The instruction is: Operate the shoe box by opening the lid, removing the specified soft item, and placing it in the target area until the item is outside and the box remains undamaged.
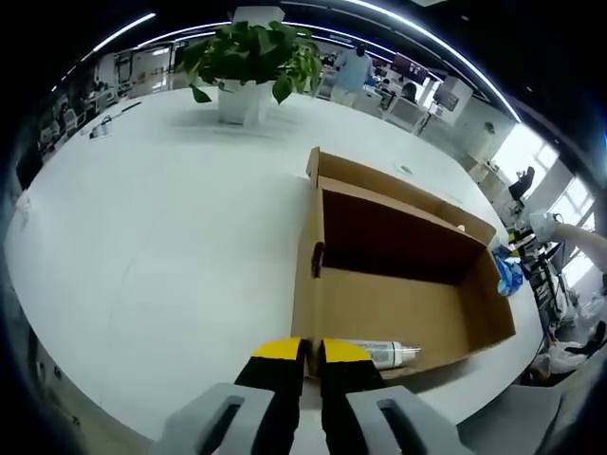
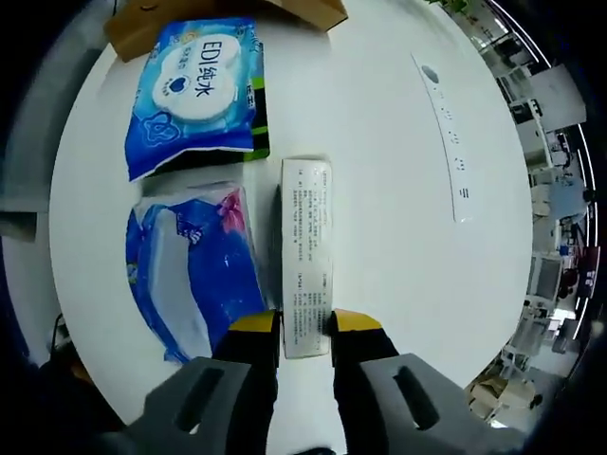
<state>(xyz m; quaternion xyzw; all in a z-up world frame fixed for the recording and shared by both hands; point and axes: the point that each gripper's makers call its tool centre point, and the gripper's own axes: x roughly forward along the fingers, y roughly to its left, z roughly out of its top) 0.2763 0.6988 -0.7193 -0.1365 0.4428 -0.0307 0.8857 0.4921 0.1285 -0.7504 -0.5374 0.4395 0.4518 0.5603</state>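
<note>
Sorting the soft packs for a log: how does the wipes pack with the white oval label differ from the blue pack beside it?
The wipes pack carries a large white oval label with printed characters and a green-black edge; the blue pack has a white panel and a pink patch instead. The wipes pack lies farther from the right gripper, the blue pack just beside its jaws. Both are blue, soft, and lie flat on the white table.

A potted plant in a white pot is seen near the far edge of the white tabletop. A long white power strip is laid flat on the bare tabletop, well apart from any edge. Office desks and seated people are seen beyond the table.
</note>
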